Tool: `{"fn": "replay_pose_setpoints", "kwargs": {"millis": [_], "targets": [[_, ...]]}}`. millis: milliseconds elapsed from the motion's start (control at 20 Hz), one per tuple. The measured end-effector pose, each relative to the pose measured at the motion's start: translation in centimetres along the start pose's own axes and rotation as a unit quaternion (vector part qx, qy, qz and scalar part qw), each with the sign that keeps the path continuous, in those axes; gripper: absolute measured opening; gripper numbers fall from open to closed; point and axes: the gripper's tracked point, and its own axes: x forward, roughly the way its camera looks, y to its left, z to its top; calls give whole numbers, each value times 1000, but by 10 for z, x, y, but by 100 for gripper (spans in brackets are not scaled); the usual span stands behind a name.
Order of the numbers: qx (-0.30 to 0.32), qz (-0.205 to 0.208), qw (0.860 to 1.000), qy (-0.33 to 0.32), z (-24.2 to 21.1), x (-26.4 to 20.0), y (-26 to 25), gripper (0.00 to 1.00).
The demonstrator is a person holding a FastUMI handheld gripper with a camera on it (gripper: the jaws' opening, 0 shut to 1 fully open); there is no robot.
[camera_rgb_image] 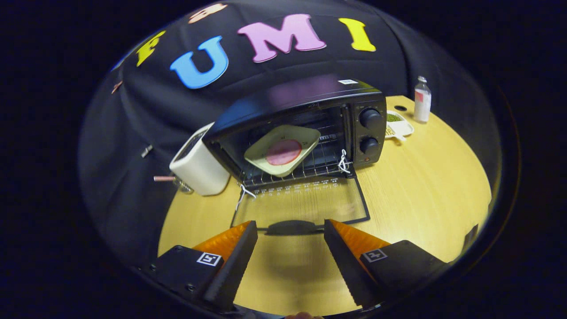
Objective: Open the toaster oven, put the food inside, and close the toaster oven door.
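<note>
A black toaster oven point(310, 128) stands on the wooden table point(421, 190) with its glass door point(301, 206) folded down flat toward me. Inside, on the wire rack point(325, 161), rests a pale green square plate point(283, 150) carrying a round pink slice of food point(284, 152). My gripper point(290, 226) is open, and nothing lies between its fingers. The fingertips hover just short of the door's handle point(292, 227), which sits in the gap ahead of them.
A white boxy appliance point(197, 166) stands against the oven's left side, with a glass and straw point(175, 180) beside it. Right of the oven lie a small white dish with green bits point(398, 125) and a clear bottle point(422, 99). Bare tabletop stretches to the right.
</note>
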Motion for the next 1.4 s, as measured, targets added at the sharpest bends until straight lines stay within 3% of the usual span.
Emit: {"fn": "replay_pose_setpoints", "kwargs": {"millis": [100, 300, 600, 1050, 1400], "targets": [[-30, -28, 999, 33, -32, 6, -8, 99], [-35, -64, 995, 65, -64, 33, -15, 99], [-47, -119, 990, 64, -67, 76, -26, 100], [-95, -123, 986, 62, -48, 73, -23, 100], [-131, -89, 987, -34, 34, 38, -3, 100]]}}
